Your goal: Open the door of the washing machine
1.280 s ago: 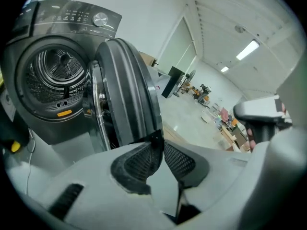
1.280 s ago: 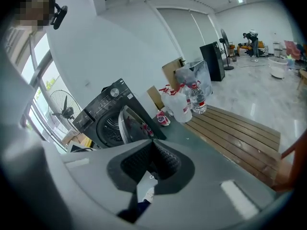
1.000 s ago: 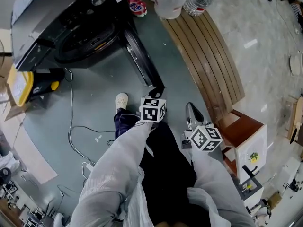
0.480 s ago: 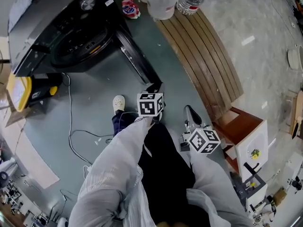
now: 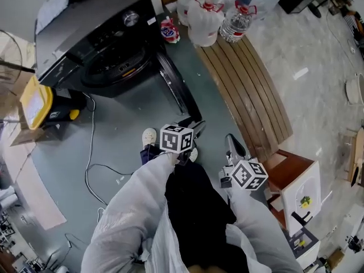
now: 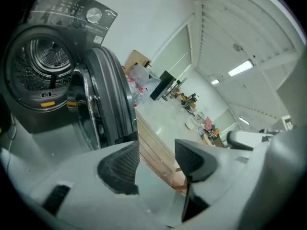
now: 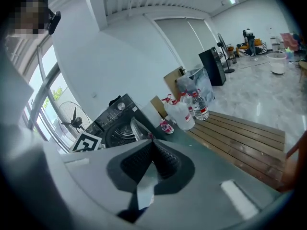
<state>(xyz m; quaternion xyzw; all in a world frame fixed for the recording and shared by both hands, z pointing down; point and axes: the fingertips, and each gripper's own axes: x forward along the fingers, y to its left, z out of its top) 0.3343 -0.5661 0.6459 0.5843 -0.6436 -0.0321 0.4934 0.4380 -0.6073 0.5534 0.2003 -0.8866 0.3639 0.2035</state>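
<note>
The dark grey washing machine (image 5: 96, 44) stands at the upper left with its round door (image 5: 177, 90) swung wide open, edge-on toward me. In the left gripper view the door (image 6: 108, 95) stands beside the bare steel drum (image 6: 43, 66). My left gripper (image 5: 193, 127) hangs just short of the door's free edge; its jaws are opening, and nothing lies between them in its own view (image 6: 156, 159). My right gripper (image 5: 233, 144) is off to the right of it, shut and empty, its pads together (image 7: 154, 155), pointing toward the machine (image 7: 117, 121).
A slatted wooden platform (image 5: 250, 90) runs along the right of the door, with large water bottles (image 5: 205, 16) at its far end. A yellow-lidded box (image 5: 35, 102) and a loose cable (image 5: 91, 152) lie left of the machine. A wooden cabinet (image 5: 296, 175) stands at the right.
The left gripper was closed at the door's free edge; its jaws have now spread and it has lifted away. The right gripper has risen slightly, still shut.
</note>
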